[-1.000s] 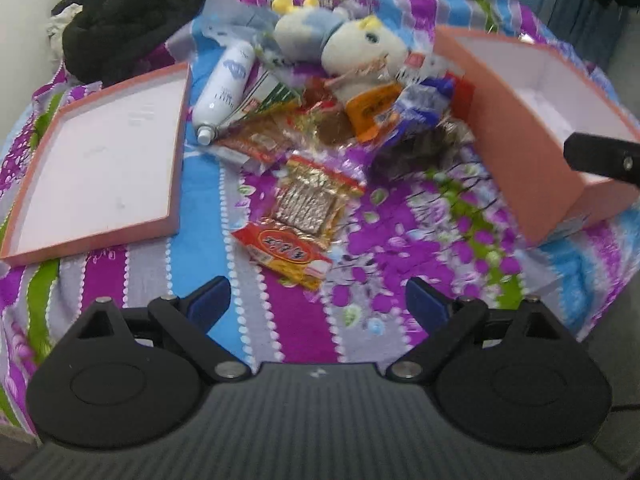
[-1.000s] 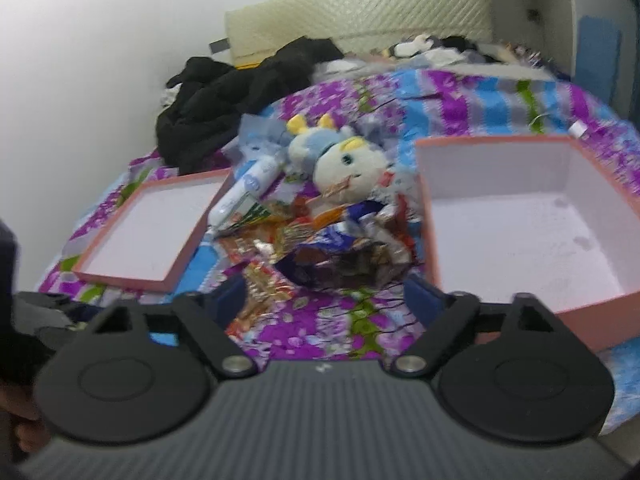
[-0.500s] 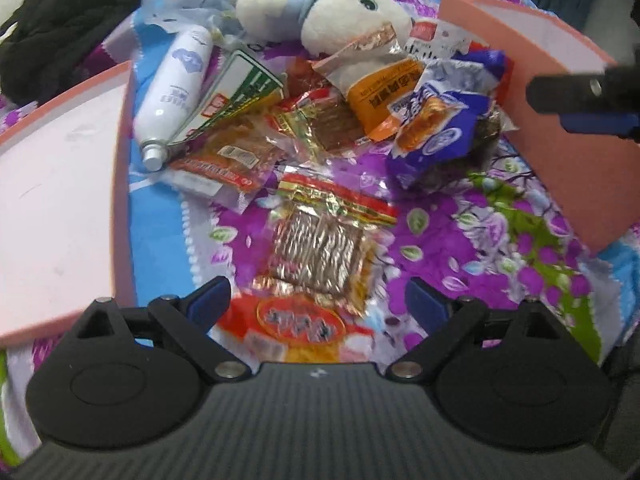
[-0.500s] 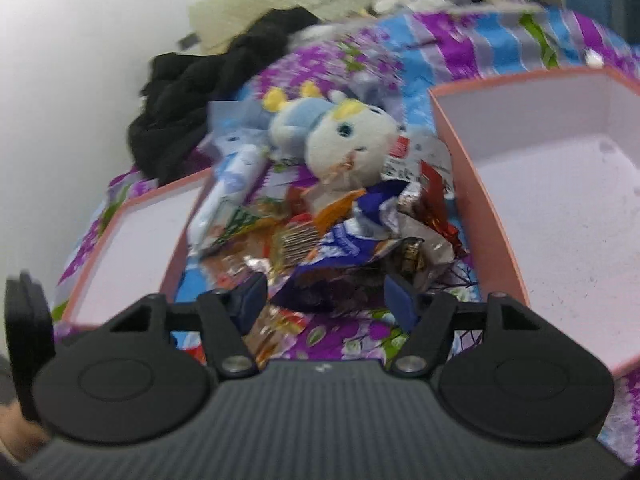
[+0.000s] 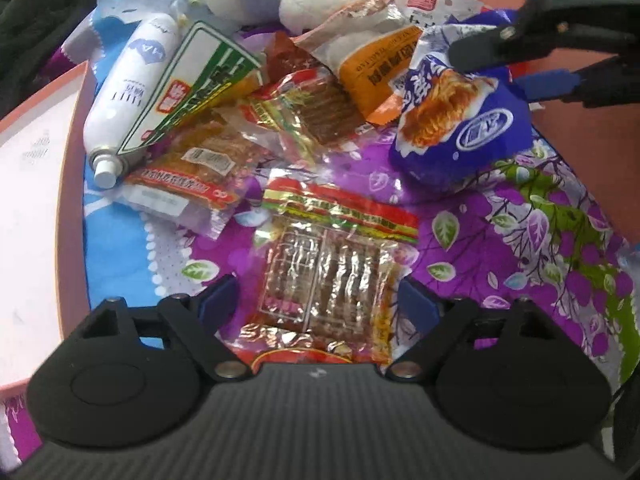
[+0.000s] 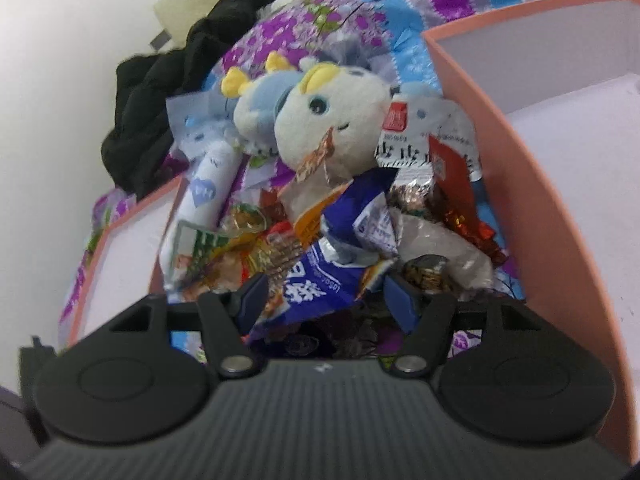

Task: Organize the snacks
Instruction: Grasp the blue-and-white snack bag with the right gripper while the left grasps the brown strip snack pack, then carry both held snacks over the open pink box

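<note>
A pile of snack packets lies on a purple flowered bedspread (image 5: pixel 520 240). My left gripper (image 5: pixel 320 300) is open, its jaws on either side of a clear red-and-gold snack packet (image 5: pixel 332 264). My right gripper (image 6: pixel 324 296) is open around the corner of a blue noodle snack bag (image 6: pixel 320 276), which also shows in the left wrist view (image 5: pixel 460 128), with the right gripper (image 5: pixel 516 68) over it. An orange packet (image 5: pixel 372 68) and a green-and-white packet (image 5: pixel 204 80) lie further back.
A pink box (image 6: pixel 520 168) stands right of the pile and its pink lid (image 5: pixel 36 208) lies to the left. A plush toy (image 6: pixel 324 120), a white bottle (image 5: pixel 128 96) and black clothing (image 6: pixel 160 112) lie behind the snacks.
Both grippers have moved forward and down into the pile. The left now straddles the red-and-gold packet. The right now straddles the blue bag and has narrowed a little.
</note>
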The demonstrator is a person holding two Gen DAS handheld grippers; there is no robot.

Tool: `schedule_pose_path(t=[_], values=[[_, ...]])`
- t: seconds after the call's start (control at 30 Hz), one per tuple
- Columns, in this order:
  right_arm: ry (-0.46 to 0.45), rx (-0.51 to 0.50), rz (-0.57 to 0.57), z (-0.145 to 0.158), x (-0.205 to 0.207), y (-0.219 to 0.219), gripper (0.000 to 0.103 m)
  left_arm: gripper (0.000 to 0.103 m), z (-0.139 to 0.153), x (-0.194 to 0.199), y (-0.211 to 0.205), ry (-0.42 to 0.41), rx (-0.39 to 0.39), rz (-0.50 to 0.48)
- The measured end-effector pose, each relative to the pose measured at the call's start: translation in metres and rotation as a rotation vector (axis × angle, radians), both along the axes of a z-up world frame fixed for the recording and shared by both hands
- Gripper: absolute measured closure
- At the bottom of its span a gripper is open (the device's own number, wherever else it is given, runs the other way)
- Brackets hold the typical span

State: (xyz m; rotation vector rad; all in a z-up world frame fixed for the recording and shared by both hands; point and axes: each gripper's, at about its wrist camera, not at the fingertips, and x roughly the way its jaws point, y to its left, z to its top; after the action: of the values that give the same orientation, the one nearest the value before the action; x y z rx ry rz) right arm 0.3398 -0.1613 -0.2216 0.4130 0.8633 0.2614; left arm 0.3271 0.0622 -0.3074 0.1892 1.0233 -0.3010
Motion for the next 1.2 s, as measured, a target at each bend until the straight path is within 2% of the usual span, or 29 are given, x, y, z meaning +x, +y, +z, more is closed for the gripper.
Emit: schedule_pose_path(t=[0.07, 0.17, 0.3, 0.37, 0.4, 0.73, 0.9, 1.2], values=[[0.006, 0.01, 0.012, -0.006, 0.003, 0.0, 0.036, 0.017, -0.002, -0.001, -0.004, -0.001, 0.014, 0.003], [0.007, 0.0, 0.038, -0.011, 0.007, 0.002, 0.042, 0.024, 0.0, -0.004, -0.008, -0.006, 0.019, 0.006], [-0.014, -0.012, 0.083, -0.001, 0.001, 0.003, 0.05, 0.039, 0.006, -0.013, -0.014, 0.004, 0.025, 0.015], [-0.028, -0.032, 0.102, 0.005, -0.006, 0.006, 0.056, 0.041, 0.007, -0.018, -0.016, 0.007, 0.022, 0.032], [-0.029, -0.034, 0.107, 0.007, -0.009, 0.006, 0.062, 0.043, 0.008, -0.019, -0.016, 0.008, 0.021, 0.035], [-0.066, -0.084, 0.106, 0.027, -0.055, -0.001, 0.068, 0.045, 0.032, -0.048, -0.014, 0.024, -0.019, 0.112], [-0.076, -0.112, 0.097, 0.037, -0.08, -0.011, 0.068, 0.045, 0.052, -0.068, -0.017, 0.021, -0.065, 0.171], [-0.128, -0.16, 0.148, 0.06, -0.126, -0.018, 0.068, 0.044, 0.092, -0.118, -0.036, -0.016, -0.122, 0.272]])
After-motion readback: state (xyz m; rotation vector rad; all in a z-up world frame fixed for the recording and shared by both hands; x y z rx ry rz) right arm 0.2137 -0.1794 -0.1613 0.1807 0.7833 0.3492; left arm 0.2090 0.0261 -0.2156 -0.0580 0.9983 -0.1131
